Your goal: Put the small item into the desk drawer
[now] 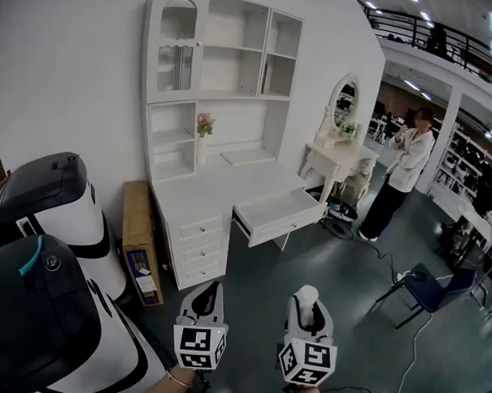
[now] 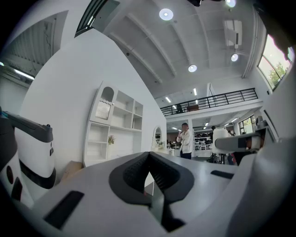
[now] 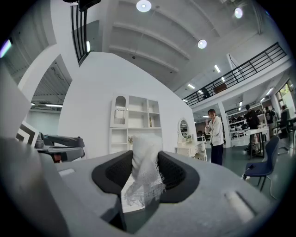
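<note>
The step in hand looked like the carry. The small item [image 3: 145,172], a white wad of gauzy netting, was already pinched between the pads of the right gripper [image 1: 307,301]. The jaws stood fairly wide around its bulk, and its frayed end hung down below them. The left gripper [image 1: 206,298] hovered just beside it with its jaws pressed together and nothing between them. Both were held low in front of the person, well apart from the white desk [image 1: 216,191] across a stretch of dark floor [image 1: 308,268]. The drawer [image 1: 287,226] under the right end of the desk top was already pulled out and looked bare inside, so no opening step seemed to be left. The next move probably called for walking toward the desk, bringing the right gripper over the open drawer and lowering it until the item sat inside the walls. Only then should the jaws part. Since the netting was soft and loose, it could snag on a pad as the grip let go.
</note>
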Demonstrator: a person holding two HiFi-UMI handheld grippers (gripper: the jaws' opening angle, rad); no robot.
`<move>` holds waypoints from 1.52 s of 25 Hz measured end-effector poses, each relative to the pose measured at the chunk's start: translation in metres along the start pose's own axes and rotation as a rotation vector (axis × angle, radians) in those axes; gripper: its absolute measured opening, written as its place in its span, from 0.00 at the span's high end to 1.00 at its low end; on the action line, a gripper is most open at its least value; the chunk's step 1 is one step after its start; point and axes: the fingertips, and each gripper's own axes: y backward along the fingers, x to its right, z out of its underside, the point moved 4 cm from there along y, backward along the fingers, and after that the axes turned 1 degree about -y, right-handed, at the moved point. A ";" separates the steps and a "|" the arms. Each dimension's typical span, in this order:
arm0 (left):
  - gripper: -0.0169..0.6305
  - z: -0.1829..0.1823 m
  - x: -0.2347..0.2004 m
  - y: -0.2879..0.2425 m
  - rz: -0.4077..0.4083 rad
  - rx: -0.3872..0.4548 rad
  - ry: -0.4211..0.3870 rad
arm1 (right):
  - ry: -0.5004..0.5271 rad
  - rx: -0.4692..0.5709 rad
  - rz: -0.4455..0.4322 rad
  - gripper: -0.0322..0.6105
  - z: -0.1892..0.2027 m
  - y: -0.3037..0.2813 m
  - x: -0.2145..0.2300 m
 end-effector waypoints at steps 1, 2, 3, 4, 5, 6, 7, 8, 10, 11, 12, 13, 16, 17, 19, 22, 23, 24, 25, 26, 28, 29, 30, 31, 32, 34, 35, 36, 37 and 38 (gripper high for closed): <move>0.96 0.000 -0.001 0.000 0.002 0.001 0.000 | 0.004 0.002 0.001 0.68 0.000 -0.001 -0.002; 0.96 0.000 -0.003 0.000 0.004 0.002 0.000 | 0.007 0.005 0.001 0.68 -0.001 -0.001 -0.004; 0.96 0.000 -0.005 0.001 0.007 0.003 0.000 | 0.006 0.007 0.000 0.68 -0.001 -0.002 -0.007; 0.96 0.000 -0.007 0.002 0.009 0.003 0.001 | 0.000 0.011 -0.006 0.68 -0.002 -0.003 -0.010; 0.96 0.000 -0.010 0.003 0.012 0.002 0.002 | -0.014 0.016 -0.015 0.68 -0.002 -0.003 -0.014; 0.96 0.000 -0.014 0.004 0.014 0.001 0.001 | -0.033 0.023 -0.026 0.68 -0.001 -0.004 -0.017; 0.96 0.001 -0.017 0.004 0.017 0.000 0.000 | -0.053 0.029 -0.034 0.68 0.000 -0.004 -0.020; 0.97 0.001 -0.020 0.005 0.019 -0.001 -0.001 | -0.066 0.031 -0.035 0.68 0.001 -0.004 -0.023; 0.96 0.003 -0.026 0.005 0.025 -0.003 -0.001 | -0.066 0.024 -0.025 0.68 0.005 -0.005 -0.026; 0.96 0.004 -0.029 0.005 0.028 -0.004 0.000 | -0.062 0.019 -0.018 0.68 0.007 -0.005 -0.028; 0.96 0.006 -0.032 0.004 0.030 -0.005 0.003 | -0.060 0.013 -0.012 0.68 0.010 -0.005 -0.029; 0.96 0.007 -0.035 0.003 0.033 -0.007 0.007 | -0.059 0.006 -0.006 0.68 0.013 -0.006 -0.030; 0.96 0.012 -0.038 0.000 0.049 -0.020 0.014 | -0.064 -0.014 0.015 0.68 0.020 -0.007 -0.028; 0.96 0.014 -0.038 -0.002 0.056 -0.023 0.009 | -0.066 -0.018 0.023 0.68 0.022 -0.008 -0.027; 0.96 0.016 -0.039 -0.009 0.071 -0.030 -0.001 | -0.071 -0.023 0.038 0.68 0.024 -0.012 -0.023; 0.96 0.019 -0.041 -0.024 0.087 -0.041 -0.004 | -0.081 -0.024 0.059 0.68 0.027 -0.021 -0.016; 0.96 0.019 -0.040 -0.030 0.091 -0.042 -0.004 | -0.084 -0.025 0.066 0.68 0.028 -0.024 -0.011; 0.96 0.019 -0.039 -0.036 0.094 -0.043 -0.005 | -0.087 -0.025 0.073 0.68 0.028 -0.028 -0.007; 0.96 0.018 -0.037 -0.042 0.098 -0.043 -0.007 | -0.091 -0.026 0.079 0.68 0.029 -0.031 -0.002; 0.96 0.018 -0.035 -0.049 0.103 -0.044 -0.010 | -0.094 -0.026 0.085 0.68 0.029 -0.036 0.004; 0.96 0.019 -0.032 -0.067 0.115 -0.052 -0.013 | -0.100 -0.027 0.097 0.68 0.028 -0.049 0.015; 0.96 0.021 -0.030 -0.078 0.119 -0.057 -0.012 | -0.102 -0.029 0.101 0.68 0.029 -0.058 0.021; 0.96 0.024 -0.028 -0.090 0.122 -0.061 -0.011 | -0.104 -0.032 0.104 0.68 0.029 -0.067 0.027; 0.96 0.025 -0.026 -0.102 0.123 -0.064 -0.008 | -0.105 -0.033 0.106 0.68 0.029 -0.076 0.035; 0.96 0.027 -0.022 -0.115 0.125 -0.065 -0.006 | -0.106 -0.033 0.107 0.68 0.029 -0.086 0.043; 0.96 0.026 -0.013 -0.141 0.127 -0.065 -0.001 | -0.109 -0.033 0.110 0.68 0.026 -0.105 0.062; 0.96 0.026 -0.008 -0.155 0.127 -0.064 0.002 | -0.110 -0.034 0.109 0.68 0.024 -0.115 0.071; 0.96 0.025 -0.004 -0.169 0.126 -0.063 0.004 | -0.111 -0.036 0.108 0.68 0.022 -0.126 0.080; 0.96 0.023 0.000 -0.183 0.125 -0.061 0.007 | -0.111 -0.038 0.105 0.68 0.020 -0.137 0.089; 0.96 0.022 0.003 -0.197 0.121 -0.058 0.011 | -0.109 -0.041 0.101 0.68 0.018 -0.149 0.098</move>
